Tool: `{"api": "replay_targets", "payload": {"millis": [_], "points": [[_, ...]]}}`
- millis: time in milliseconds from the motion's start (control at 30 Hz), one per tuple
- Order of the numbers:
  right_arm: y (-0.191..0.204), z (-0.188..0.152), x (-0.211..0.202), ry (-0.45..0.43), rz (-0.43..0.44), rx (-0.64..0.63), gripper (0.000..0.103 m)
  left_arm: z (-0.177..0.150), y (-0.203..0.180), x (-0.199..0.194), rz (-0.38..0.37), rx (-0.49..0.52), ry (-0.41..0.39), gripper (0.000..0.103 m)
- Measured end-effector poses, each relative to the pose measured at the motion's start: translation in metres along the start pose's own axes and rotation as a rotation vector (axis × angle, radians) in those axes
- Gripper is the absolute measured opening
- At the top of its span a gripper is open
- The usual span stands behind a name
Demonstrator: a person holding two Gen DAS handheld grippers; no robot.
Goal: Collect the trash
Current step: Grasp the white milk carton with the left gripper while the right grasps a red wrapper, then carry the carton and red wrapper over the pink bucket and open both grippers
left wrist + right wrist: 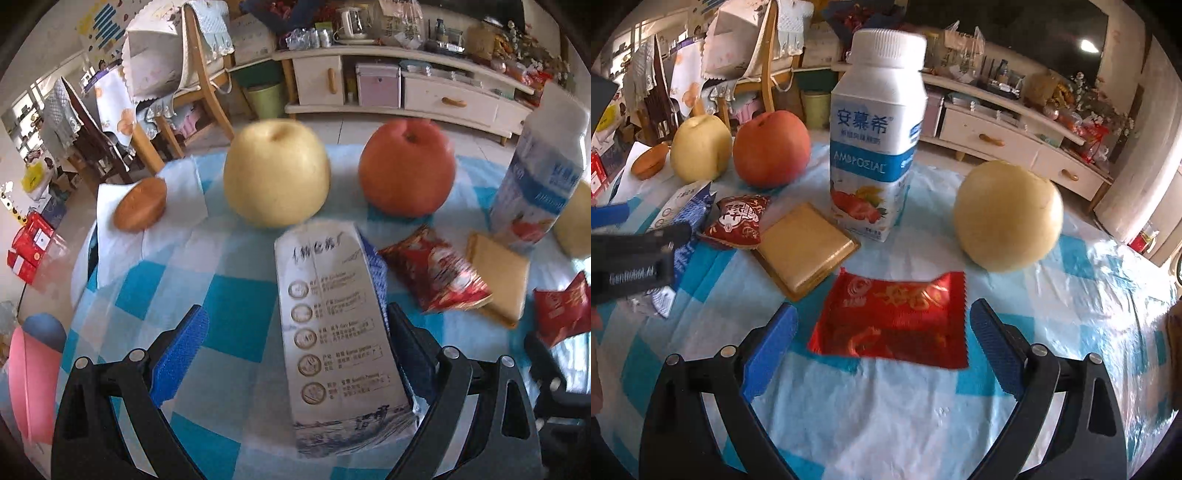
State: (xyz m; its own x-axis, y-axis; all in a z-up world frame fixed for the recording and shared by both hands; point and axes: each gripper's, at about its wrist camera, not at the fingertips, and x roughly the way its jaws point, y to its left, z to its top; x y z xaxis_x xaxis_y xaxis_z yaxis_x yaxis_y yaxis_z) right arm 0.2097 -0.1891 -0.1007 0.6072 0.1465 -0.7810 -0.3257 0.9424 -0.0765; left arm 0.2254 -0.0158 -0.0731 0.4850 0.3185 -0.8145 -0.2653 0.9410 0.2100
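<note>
Left gripper (pixel 295 354) jaws wide, white-blue wrapper (pixel 340 332) between them, ungripped. Right gripper (pixel 882 336) wide, empty, over red packet (pixel 894 321). Nothing collected yet.

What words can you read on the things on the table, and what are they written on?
"安慕希" in big blue letters on the white yogurt bottle.
"AMBROSIAL" on the blue band of the same bottle.
White and blue carton: rows of print beside round seals, too small and blurred to read.
Flat red wrapper: gold characters, too blurred to read.
Small red packet: white characters, not readable.
</note>
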Motion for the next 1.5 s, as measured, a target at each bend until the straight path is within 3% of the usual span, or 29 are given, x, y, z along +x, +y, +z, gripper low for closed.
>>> {"api": "replay_targets", "payload": {"millis": [133,200,267,300,367,567,867,1067,1267,1500], "points": [[-0.005,0.006,0.007,0.022,0.055,0.034,0.094,-0.008,0.013,0.007,-0.015,-0.020,0.005,0.095],[-0.008,0.006,0.007,0.020,0.079,0.049,0.088,-0.010,0.016,0.006,-0.025,-0.017,0.003,0.092],[-0.007,0.006,0.003,0.009,0.084,0.046,0.072,-0.010,0.015,0.004,-0.072,-0.007,-0.001,0.066],[-0.007,0.006,0.001,0.008,0.088,0.045,0.069,-0.009,0.012,0.002,-0.087,0.011,0.001,0.060],[-0.008,0.006,-0.002,0.004,0.080,0.043,0.045,-0.011,0.007,-0.001,-0.080,0.040,-0.009,0.056],[-0.008,0.003,-0.007,-0.001,0.076,0.054,0.026,-0.016,0.012,-0.005,-0.108,0.029,-0.023,0.055],[-0.016,-0.012,-0.021,-0.026,0.068,0.076,0.024,-0.021,0.025,-0.025,-0.124,0.023,-0.087,0.055],[-0.014,-0.021,-0.059,-0.096,0.060,0.074,0.024,-0.026,0.042,-0.052,-0.139,0.000,-0.133,0.055],[0.000,-0.025,-0.108,-0.166,0.076,0.059,0.024,-0.038,0.077,-0.090,-0.151,-0.030,-0.187,0.055],[0.054,-0.019,-0.178,-0.257,0.141,-0.018,0.024,-0.063,0.146,-0.145,-0.133,-0.083,-0.265,0.055]]}}
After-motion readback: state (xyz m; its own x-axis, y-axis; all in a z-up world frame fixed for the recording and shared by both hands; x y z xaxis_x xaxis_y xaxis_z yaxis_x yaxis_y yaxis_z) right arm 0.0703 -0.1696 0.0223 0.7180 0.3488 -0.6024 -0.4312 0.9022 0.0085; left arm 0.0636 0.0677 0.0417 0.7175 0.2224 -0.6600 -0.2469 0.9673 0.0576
